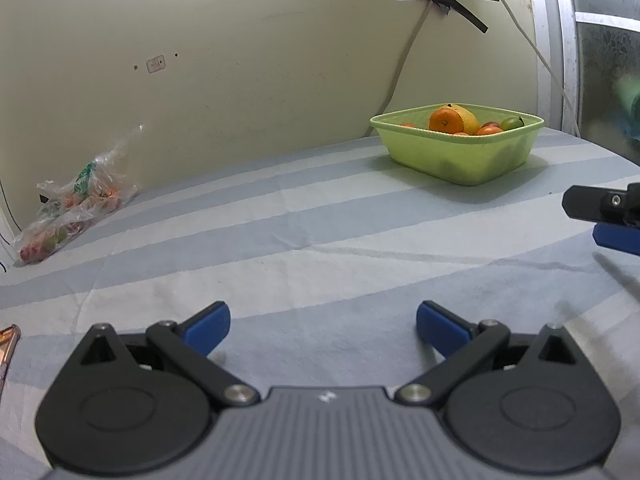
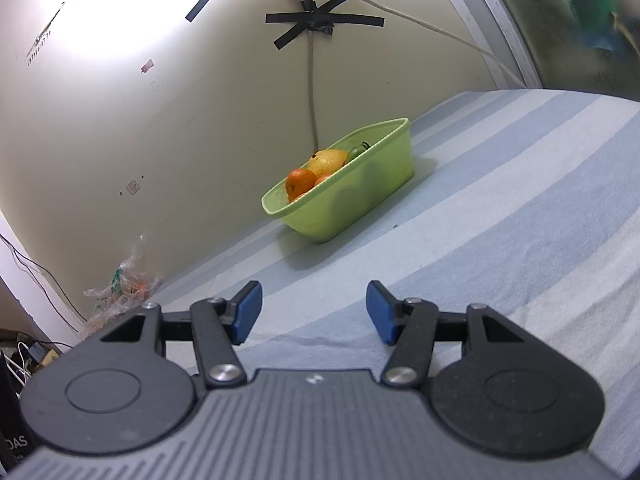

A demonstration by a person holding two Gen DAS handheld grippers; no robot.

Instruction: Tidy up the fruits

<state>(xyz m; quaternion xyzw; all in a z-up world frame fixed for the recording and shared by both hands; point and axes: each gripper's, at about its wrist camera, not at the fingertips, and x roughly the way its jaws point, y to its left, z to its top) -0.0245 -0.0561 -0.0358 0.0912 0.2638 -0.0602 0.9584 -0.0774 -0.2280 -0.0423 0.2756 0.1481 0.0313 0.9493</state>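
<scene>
A light green plastic tub stands on the striped cloth near the wall. It holds an orange, a yellow fruit, a green fruit and smaller red-orange fruits. The right wrist view shows the same tub with the orange and yellow fruit. A clear plastic bag of small fruits lies at the far left by the wall, also in the right wrist view. My left gripper is open and empty over the cloth. My right gripper is open and empty; its tip shows at the right edge of the left wrist view.
The blue-and-white striped cloth covers the surface up to the cream wall. A cable taped with black tape runs down the wall behind the tub. A window frame stands at the right. Cables and clutter sit past the left edge.
</scene>
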